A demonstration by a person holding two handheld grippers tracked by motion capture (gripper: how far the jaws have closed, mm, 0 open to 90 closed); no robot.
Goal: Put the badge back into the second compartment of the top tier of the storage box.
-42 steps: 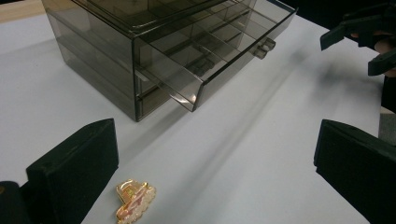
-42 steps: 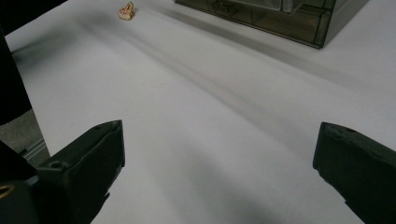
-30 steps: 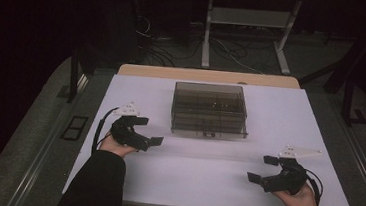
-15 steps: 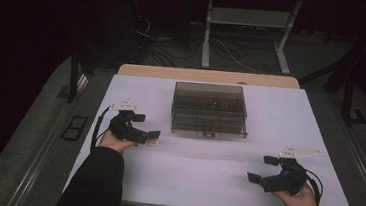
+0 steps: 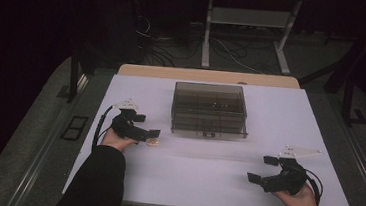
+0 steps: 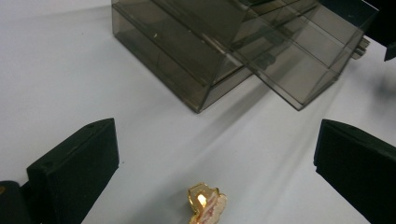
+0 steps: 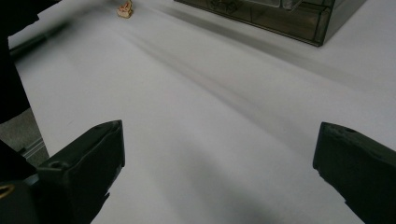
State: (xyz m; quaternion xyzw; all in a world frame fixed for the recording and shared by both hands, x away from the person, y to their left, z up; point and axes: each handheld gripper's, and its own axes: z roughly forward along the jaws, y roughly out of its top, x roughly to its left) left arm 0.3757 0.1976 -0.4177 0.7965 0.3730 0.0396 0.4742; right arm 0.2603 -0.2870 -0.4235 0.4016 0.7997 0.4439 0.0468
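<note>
Ring-sized gold trinket (image 6: 207, 204) is the item under work, though the survey runs from the largest thing down. White table (image 5: 204, 185) carries everything and is bare across its near half. Smoked plastic organiser box (image 5: 209, 108) stands at the table's far middle; in the left gripper view its lid or a drawer front appears tilted out from the body, and I cannot tell which. Some small bright items show faintly inside, too small to identify. Left gripper (image 5: 151, 132) hangs low over the table, near the box's front left corner, jaws spread wide and holding nothing. Right gripper (image 5: 260, 171) rests well apart at the near right, jaws likewise spread and empty, aimed across the bare table toward the box. The trinket, gold with a pale pink-and-white face, lies on the table just beside the left gripper's tips, between its jaws in the left gripper view and touching neither. Judgement: the work is at an early stage; the trinket is not yet grasped, and lifting it and placing it in the box appear still to be done.
</note>
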